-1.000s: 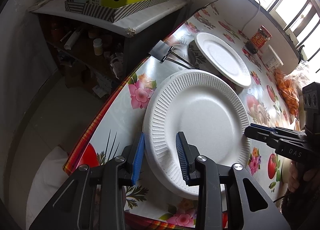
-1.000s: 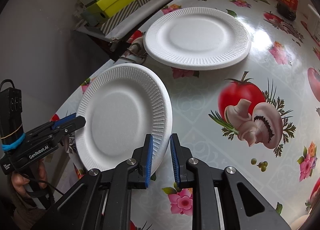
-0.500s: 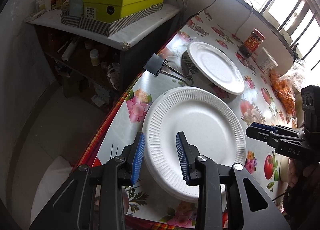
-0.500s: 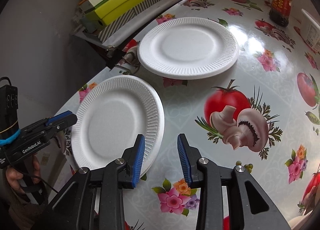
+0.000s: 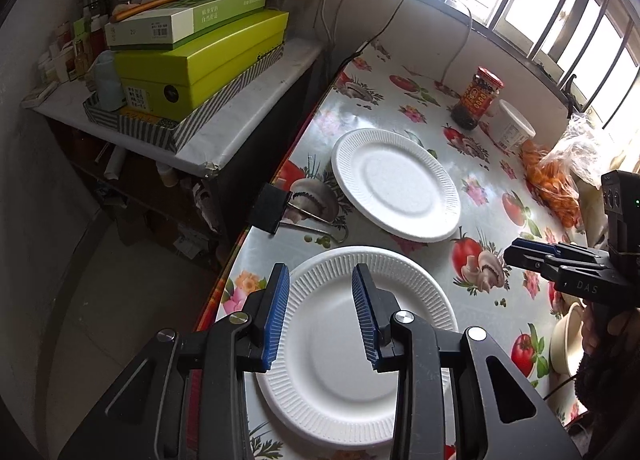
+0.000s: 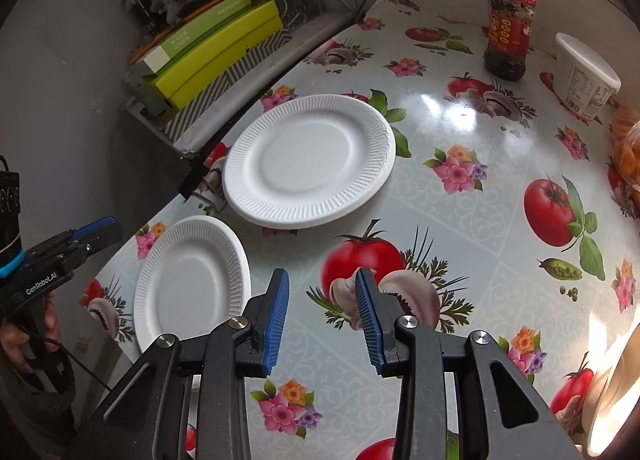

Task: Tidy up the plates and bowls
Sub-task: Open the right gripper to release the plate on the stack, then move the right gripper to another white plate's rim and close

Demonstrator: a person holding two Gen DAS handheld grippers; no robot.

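Barred windows blaze along the upper right — daylight glares off the bench and its floral oilcloth. At left, a cluttered shelf unit stands against a grey wall — bare floor below.

My left gripper sits low in the frame's centre, angled steeply downward, its blue-padded fingers parted and gripping nothing. My right gripper points down likewise, fingers apart and empty. At the left edge, my hand grips the left handle.
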